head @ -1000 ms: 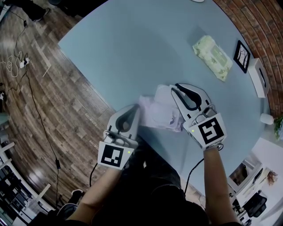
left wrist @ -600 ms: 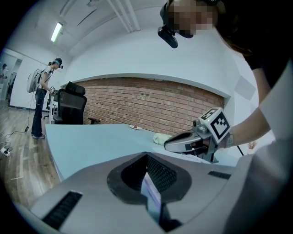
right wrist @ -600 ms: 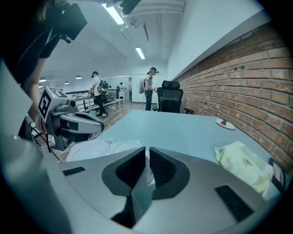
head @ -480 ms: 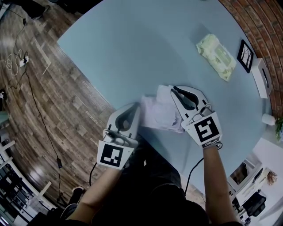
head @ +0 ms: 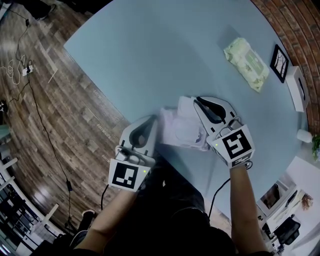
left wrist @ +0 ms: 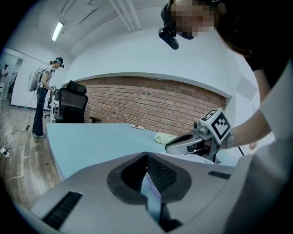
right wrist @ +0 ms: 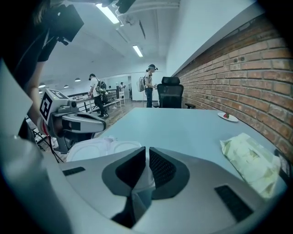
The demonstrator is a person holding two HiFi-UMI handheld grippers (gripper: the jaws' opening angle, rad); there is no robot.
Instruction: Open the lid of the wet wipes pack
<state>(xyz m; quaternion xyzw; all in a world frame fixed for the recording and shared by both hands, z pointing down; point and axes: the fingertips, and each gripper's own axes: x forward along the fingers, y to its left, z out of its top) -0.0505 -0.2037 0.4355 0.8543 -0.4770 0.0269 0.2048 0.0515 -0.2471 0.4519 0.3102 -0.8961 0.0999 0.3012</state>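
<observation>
Here, the pale lavender-white wet wipes pack [head: 181,127] lies at frame centre, near the blue table's [head: 150,50] lower edge. The left gripper [head: 151,126] and right gripper [head: 199,102] are each clamped on a thin edge of it, placed as half a second earlier. Only the right gripper view shows its rounded white top [right wrist: 103,148].

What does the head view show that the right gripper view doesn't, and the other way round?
Only the head view: cables on the floor, and the marker cube on the right tool. Only the right gripper view: people wearing backpacks, an office chair, ceiling lights and a small plate far off. Both: the blue table, the white wet wipes pack, the green pack, the brick wall and the left tool.
</observation>
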